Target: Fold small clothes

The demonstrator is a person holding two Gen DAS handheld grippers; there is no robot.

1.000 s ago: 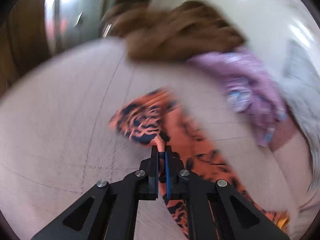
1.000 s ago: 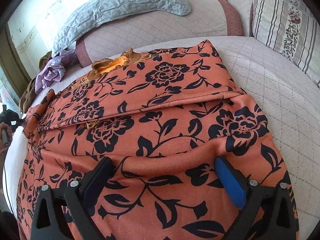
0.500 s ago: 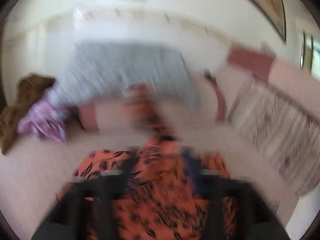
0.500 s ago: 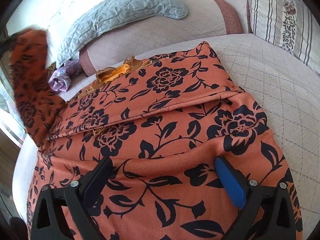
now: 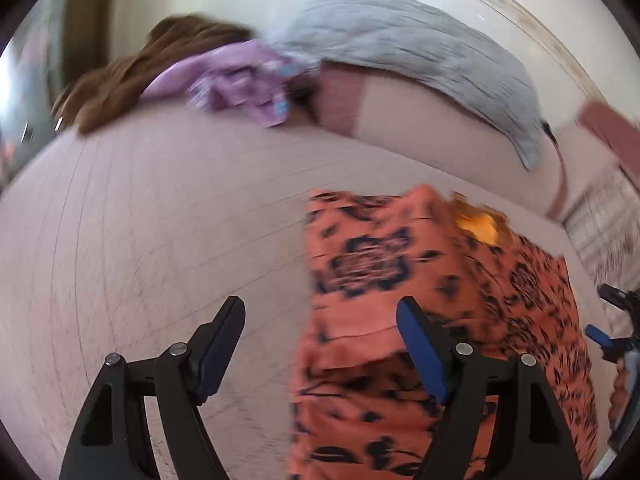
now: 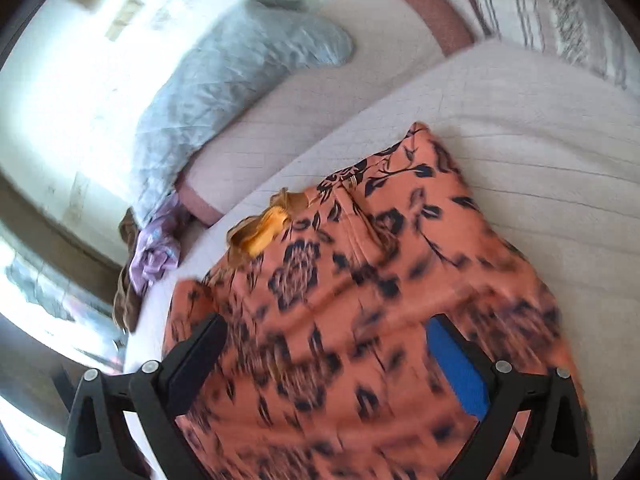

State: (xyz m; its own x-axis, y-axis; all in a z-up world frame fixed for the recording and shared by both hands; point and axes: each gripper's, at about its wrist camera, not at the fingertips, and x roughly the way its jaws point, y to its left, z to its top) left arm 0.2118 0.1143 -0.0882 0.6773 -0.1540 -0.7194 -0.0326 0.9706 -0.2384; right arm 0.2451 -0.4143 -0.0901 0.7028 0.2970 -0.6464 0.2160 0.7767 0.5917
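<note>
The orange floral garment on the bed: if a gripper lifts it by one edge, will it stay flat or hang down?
The orange floral garment would probably hang limp: it already lies in soft folds and creases. It looks thin, so likely light. The layers may slide apart on the quilted bed cover when it is pulled.

Both views smeared by motion from my end. The orange floral garment (image 5: pixel 420 280) serves as landmark: its print is blurred, and its near end is cut by the lower frame edge in both views. Behind it, the purple cloth (image 5: pixel 240 84) and brown cloth (image 5: pixel 128 76) are too blurred to identify. Right of it, the right claw (image 5: pixel 604 316) is clipped by the frame edge. I cannot tell garment type.
</note>
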